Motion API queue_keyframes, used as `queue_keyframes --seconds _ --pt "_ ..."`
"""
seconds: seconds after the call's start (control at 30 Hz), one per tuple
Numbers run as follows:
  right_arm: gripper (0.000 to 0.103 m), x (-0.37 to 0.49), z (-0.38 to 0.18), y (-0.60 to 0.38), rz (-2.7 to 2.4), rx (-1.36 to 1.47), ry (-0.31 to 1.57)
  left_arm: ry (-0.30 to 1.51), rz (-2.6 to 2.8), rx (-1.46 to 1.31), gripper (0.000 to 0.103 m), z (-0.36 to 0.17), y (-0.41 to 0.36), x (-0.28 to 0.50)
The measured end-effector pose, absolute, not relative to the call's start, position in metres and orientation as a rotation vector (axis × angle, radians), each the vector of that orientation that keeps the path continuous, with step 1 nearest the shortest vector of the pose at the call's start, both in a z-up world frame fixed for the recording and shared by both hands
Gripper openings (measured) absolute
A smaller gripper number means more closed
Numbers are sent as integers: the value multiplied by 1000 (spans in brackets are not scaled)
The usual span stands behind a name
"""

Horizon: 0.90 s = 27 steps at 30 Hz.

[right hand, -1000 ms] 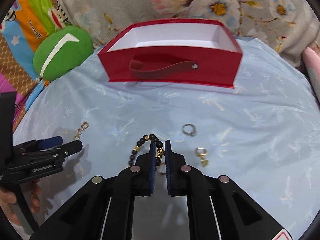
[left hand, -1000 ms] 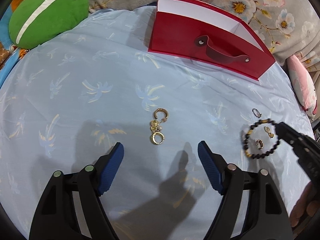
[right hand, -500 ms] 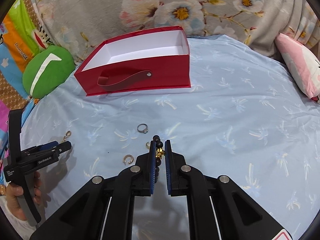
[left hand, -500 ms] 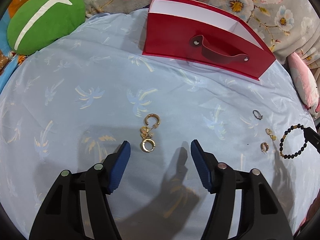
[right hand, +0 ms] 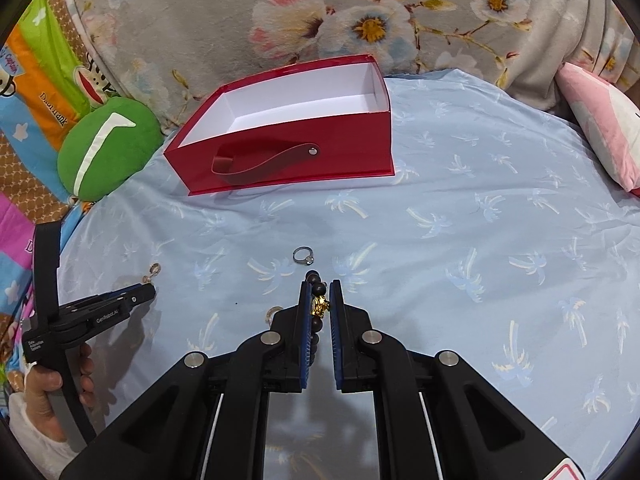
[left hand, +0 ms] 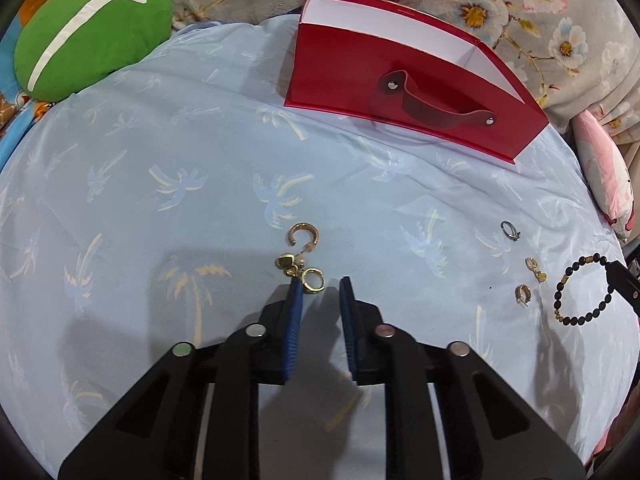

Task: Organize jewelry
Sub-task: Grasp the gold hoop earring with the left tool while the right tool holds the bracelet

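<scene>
Green cushion (left hand: 86, 28) beside red box (left hand: 404, 92).

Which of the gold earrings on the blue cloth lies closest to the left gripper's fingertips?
The closed gold hoop, right at the left gripper. The open C-shaped hoop lies beyond; two small earrings lie far right.

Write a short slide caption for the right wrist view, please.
Right tongs hold a bead bracelet above the blue sheet, facing the empty red box.
</scene>
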State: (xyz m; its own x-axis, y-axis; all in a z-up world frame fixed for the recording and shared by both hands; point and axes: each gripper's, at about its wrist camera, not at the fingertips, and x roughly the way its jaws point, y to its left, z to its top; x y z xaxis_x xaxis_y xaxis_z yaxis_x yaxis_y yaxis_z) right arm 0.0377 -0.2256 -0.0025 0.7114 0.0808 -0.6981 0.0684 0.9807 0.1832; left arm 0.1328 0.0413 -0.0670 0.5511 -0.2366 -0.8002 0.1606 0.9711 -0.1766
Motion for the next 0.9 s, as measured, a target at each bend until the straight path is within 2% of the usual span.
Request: queue_keyframes --seconds 0.13,0.37,0.4,0.43,0.47,0.5,0.53,0.6,0.7,0.83,0.9 --pt "8 37 -2 -224 14 203 781 955 -229 -91 4 -68 44 132" --pt "8 37 1 -223 22 206 777 967 -239 -124 6 -68 47 133" --pt "8 37 0 -223 22 206 778 967 -247 -127 12 -67 47 133" --pt "8 37 0 -223 22 206 778 966 -252 -130 24 -67 46 133" --pt "8 37 0 -223 23 206 779 961 -253 -130 32 -66 44 133" --pt "8 37 0 -223 23 205 779 951 -239 -118 46 -65 42 133" --pt "8 37 1 -223 25 205 780 945 -228 -102 50 -64 40 134" --pt "8 37 0 -222 27 205 782 937 -214 -79 50 -66 35 139" --pt "8 38 -1 -221 29 206 784 925 -201 -61 47 -67 31 143" --pt "8 39 -1 -220 29 210 783 932 -211 -73 11 -67 34 146" --pt "8 39 -1 -221 30 208 784 947 -227 -93 9 -67 38 145"
